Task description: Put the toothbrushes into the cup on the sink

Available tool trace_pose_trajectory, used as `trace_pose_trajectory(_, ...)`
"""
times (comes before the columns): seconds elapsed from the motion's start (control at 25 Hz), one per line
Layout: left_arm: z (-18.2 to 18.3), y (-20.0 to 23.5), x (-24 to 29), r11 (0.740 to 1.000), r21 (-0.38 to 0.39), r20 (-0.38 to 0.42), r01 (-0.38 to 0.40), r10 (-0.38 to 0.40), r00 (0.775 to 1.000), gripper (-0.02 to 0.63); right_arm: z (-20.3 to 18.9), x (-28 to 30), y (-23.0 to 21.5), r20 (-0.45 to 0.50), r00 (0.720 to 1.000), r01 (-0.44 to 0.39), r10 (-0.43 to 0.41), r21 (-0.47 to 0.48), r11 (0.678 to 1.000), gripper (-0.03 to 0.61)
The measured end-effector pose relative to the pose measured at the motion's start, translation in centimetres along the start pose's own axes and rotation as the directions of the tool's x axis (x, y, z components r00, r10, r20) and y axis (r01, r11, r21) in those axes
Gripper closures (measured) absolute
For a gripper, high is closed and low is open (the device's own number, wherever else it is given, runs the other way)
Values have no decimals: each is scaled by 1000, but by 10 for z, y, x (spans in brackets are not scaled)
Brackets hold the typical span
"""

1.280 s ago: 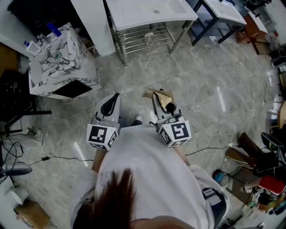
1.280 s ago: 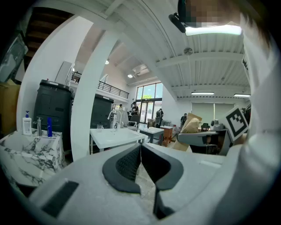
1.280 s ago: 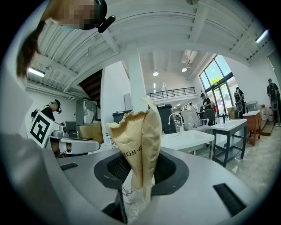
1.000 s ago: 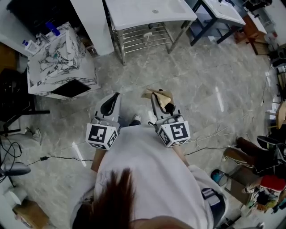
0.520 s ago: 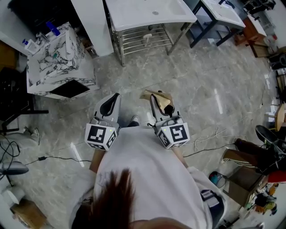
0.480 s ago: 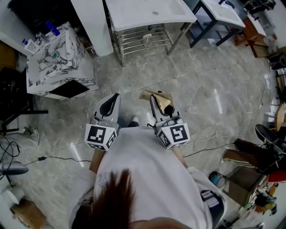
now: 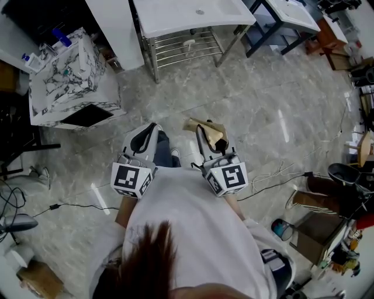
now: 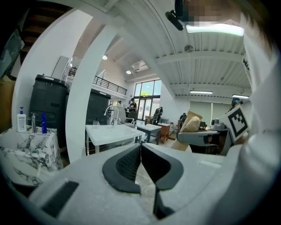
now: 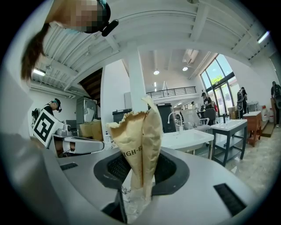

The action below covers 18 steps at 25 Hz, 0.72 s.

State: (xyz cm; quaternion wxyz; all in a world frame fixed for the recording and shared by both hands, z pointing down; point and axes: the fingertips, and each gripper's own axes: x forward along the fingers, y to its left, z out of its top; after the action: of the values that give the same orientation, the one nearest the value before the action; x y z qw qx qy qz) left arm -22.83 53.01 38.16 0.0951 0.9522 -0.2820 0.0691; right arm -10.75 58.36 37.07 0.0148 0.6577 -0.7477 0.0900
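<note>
Bright daylight from tall windows [image 9: 219, 83], floor [image 7: 280, 125] glare, fisheye-warped edges

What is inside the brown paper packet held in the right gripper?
Only the outside of the packet shows, crumpled and printed, pinched between the fingers of the right gripper; the paper covers whatever is inside.

Tan paper packet [image 9: 139, 136] pinched upright in the right gripper [image 9: 141, 170]
Crumpled brown paper with dark print, it stands between the jaws, its ragged top flaring above them. The white sink [image 7: 169, 17] on a metal stand lies well apart, ahead across the floor.
</note>
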Motion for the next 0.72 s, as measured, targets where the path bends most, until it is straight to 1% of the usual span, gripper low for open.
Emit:
trace_pose_trajectory(0.16,1,7,19,1000,-17,-13,10,-10,1000,598,1,17,-8,-22,1000,-6,7,13,1000,463)
trace_pose_trajectory(0.4,4,27,62,998,-8,-37,54,-55,998,598,-3,60,-25,-62,998,-11,12,21,1000,463)
trace_pose_trajectory(0.56,18,52,92,997,17,-22,73,-72,997,598,10,100,-36,-59,998,-9,10,4,1000,463)
trace_pose_trajectory(0.72,33,80,120,996,6,-12,92,-91,996,598,25,138,-46,-43,999,0,-1,-9,1000,463)
